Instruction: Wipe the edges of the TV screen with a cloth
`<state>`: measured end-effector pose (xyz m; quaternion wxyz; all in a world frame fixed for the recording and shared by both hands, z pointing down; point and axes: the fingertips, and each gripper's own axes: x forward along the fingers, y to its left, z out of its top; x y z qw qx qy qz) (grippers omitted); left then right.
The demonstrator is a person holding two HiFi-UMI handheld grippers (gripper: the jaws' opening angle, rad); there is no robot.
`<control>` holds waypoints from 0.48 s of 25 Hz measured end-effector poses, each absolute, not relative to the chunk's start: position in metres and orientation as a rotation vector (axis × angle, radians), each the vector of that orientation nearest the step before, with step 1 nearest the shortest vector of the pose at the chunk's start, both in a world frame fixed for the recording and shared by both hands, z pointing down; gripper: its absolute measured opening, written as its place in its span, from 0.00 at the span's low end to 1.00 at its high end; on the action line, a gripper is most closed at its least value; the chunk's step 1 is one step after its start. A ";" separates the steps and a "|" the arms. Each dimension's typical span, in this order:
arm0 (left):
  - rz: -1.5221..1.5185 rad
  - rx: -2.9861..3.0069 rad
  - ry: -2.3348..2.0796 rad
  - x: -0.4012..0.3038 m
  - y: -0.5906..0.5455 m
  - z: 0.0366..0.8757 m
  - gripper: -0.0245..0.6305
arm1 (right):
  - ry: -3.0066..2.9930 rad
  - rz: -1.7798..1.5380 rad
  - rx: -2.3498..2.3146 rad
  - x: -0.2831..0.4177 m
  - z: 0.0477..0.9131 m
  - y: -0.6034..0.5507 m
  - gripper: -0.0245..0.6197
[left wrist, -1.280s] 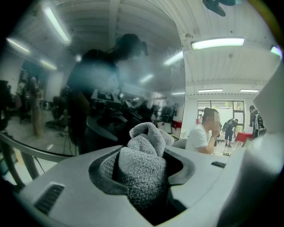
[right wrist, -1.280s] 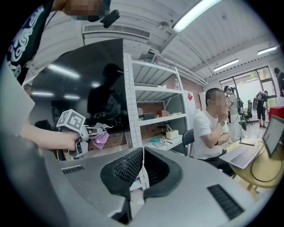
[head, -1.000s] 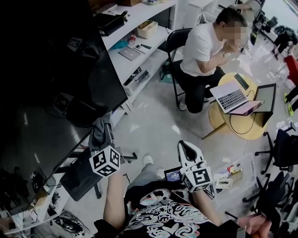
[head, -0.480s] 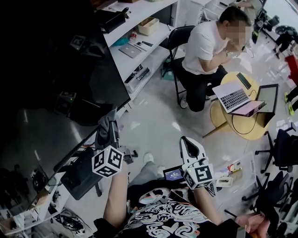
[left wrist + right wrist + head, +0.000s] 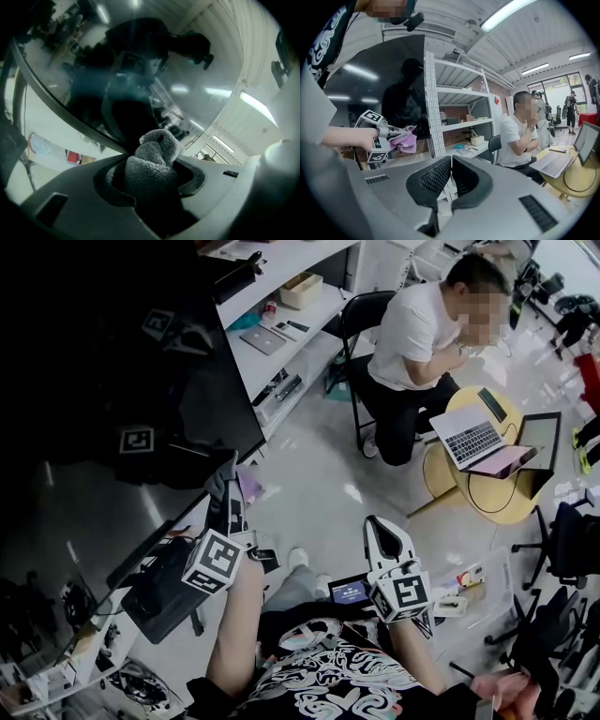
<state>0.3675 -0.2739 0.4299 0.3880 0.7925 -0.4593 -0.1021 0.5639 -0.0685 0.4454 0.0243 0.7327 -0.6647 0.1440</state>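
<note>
A large black TV screen (image 5: 103,399) fills the left of the head view, its glossy face mirroring the room. My left gripper (image 5: 225,491) is shut on a bunched cloth (image 5: 246,486), held just off the screen's lower right corner. In the left gripper view the cloth (image 5: 154,161) bulges between the jaws close under the screen's bottom edge (image 5: 70,117). In the right gripper view the cloth (image 5: 404,140) looks pink. My right gripper (image 5: 382,538) hangs shut and empty over the floor, away from the screen.
White shelves (image 5: 281,343) with small items stand behind the TV. A seated person (image 5: 417,343) works at a laptop (image 5: 469,439) on a round yellow table (image 5: 487,486). The TV stand's base (image 5: 169,592) lies near my feet. Office chairs (image 5: 567,549) sit at the right.
My left gripper with the cloth has slid to the right and down along the TV's bottom edge toward its lower right corner. The right gripper has barely moved.
</note>
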 end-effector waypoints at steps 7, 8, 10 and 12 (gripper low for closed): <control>-0.277 1.953 -1.109 0.377 -0.278 0.433 0.34 | -2.051 0.440 2.277 0.567 0.444 -0.076 0.08; -0.277 1.947 -1.103 0.378 -0.279 0.433 0.34 | -2.047 0.440 2.278 0.568 0.445 -0.077 0.09; -0.278 1.939 -1.088 0.382 -0.280 0.433 0.34 | -2.043 0.441 2.280 0.569 0.444 -0.078 0.09; -0.274 1.938 -1.073 0.388 -0.281 0.433 0.34 | -2.037 0.441 2.284 0.570 0.443 -0.080 0.09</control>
